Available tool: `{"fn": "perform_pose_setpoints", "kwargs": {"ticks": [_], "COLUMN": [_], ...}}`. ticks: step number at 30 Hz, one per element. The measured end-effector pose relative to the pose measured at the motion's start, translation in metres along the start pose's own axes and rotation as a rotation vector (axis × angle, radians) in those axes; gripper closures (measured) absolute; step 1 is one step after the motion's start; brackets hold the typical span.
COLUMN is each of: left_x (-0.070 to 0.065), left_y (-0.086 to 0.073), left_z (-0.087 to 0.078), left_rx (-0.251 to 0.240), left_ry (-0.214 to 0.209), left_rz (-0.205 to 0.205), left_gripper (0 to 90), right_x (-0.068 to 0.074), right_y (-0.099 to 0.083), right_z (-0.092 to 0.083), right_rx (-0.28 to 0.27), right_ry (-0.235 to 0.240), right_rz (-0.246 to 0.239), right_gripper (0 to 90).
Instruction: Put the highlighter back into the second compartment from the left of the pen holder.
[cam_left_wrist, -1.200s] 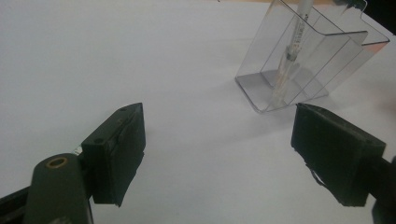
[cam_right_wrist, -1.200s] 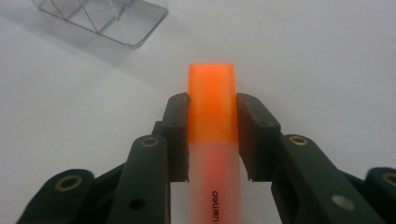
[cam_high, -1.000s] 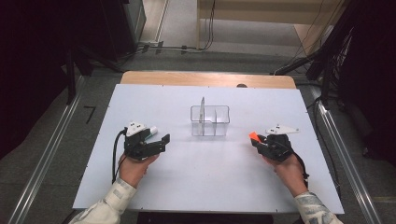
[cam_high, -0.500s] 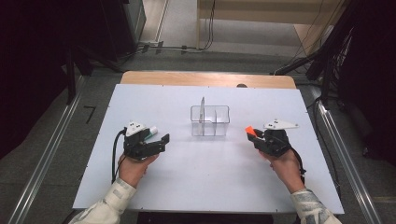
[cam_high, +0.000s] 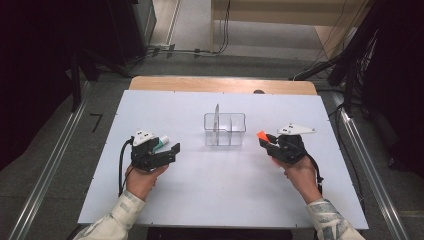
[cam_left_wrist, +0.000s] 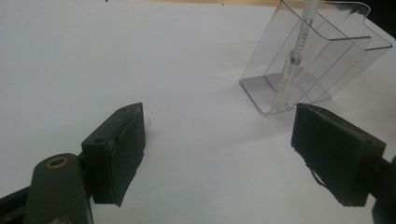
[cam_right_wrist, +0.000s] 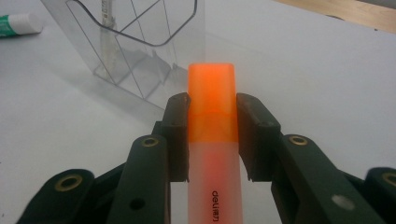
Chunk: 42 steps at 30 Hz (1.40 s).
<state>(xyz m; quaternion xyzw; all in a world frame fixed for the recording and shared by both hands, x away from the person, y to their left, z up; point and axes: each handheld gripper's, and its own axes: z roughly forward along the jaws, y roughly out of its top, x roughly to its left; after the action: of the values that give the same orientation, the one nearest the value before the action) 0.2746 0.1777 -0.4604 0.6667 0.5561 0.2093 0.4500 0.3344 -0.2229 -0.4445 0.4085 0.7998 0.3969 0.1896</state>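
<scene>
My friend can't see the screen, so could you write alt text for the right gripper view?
Two black fingers clamp an orange highlighter, cap pointing forward. Beyond it on the white table stands a clear plastic organizer with a pen upright inside.

Clear glossy plastic organizer (cam_high: 225, 130) — translucent smooth orange plastic highlighter (cam_right_wrist: 212, 126) — matt white table (cam_high: 200, 200).

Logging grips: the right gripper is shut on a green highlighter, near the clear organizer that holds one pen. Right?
Not quite: the highlighter in the right gripper is orange, as the right gripper view shows. It is clamped, near the clear organizer with one pen.
</scene>
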Motion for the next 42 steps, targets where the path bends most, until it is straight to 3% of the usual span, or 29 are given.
{"fn": "perform_pose_setpoints", "kwargs": {"ticks": [12,22,42], "left_x": [0.006,0.014,0.014], "left_y": [-0.003,-0.005,-0.006], "left_z": [-0.006,-0.013,-0.013], "left_rx": [-0.005,-0.015,-0.013], "left_ry": [0.008,0.015,0.012], "left_rz": [-0.017,-0.03,-0.036], "left_gripper": [18.2,18.1,18.2], "right_x": [0.013,0.024,0.04], "right_y": [0.022,0.034,0.057], "right_z": [0.006,0.013,0.027], "right_rx": [-0.049,-0.061,-0.072], "right_ry": [0.034,0.057,0.072], "right_rz": [-0.015,-0.028,-0.06], "right_gripper": [64.9,64.9,64.9]}}
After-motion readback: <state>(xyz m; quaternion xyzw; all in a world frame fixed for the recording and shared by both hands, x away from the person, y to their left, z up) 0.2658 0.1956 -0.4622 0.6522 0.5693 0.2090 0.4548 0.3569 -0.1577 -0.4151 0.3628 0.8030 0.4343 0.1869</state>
